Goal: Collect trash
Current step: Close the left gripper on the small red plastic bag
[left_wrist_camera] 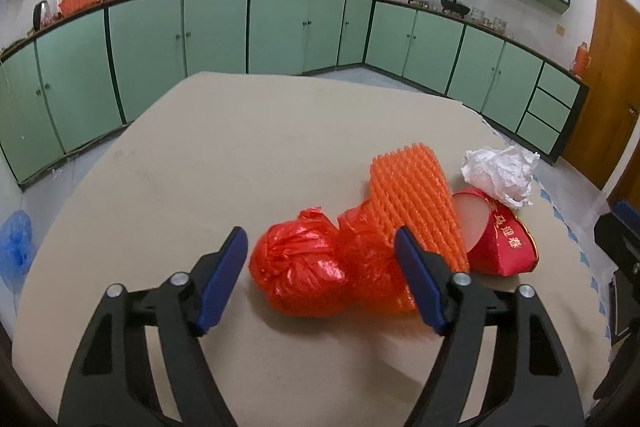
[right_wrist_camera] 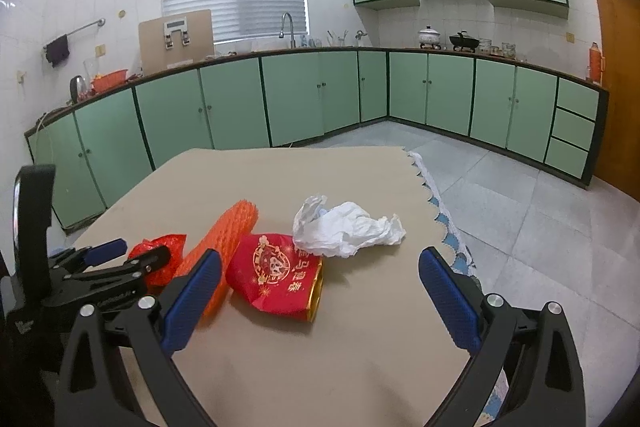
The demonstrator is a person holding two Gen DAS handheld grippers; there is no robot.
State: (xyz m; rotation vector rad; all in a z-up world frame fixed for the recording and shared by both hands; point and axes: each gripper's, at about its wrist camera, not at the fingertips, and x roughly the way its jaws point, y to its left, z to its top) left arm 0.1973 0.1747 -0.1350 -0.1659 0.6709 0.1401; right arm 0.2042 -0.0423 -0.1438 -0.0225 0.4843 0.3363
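Blue-padded fingers [left_wrist_camera: 240, 247] of the left gripper [left_wrist_camera: 322, 243] fill the near edge of the left wrist view, standing apart with nothing pressed between them; a crumpled red plastic bag [left_wrist_camera: 300, 267] lies on the beige counter [left_wrist_camera: 160, 167] in the gap, just beyond the tips. Touching its right side is an orange foam net sleeve [left_wrist_camera: 412, 195], which leans over a red paper box [left_wrist_camera: 508, 243] with gold lettering — and a wad of crumpled white paper [left_wrist_camera: 500, 175] sits on that box's far rim. Green cabinets [left_wrist_camera: 216, 27] line the far wall. From the right wrist view, the right gripper [right_wrist_camera: 320, 267] also has its fingers spread wide, empty, with the red paper box [right_wrist_camera: 276, 275] lying on the counter [right_wrist_camera: 360, 187] between and just beyond them. White paper [right_wrist_camera: 348, 227] rests against the box's far right side, the orange sleeve [right_wrist_camera: 224, 239] just to its left. Farther left — the left gripper [right_wrist_camera: 132, 253] is at the red bag [right_wrist_camera: 168, 247].
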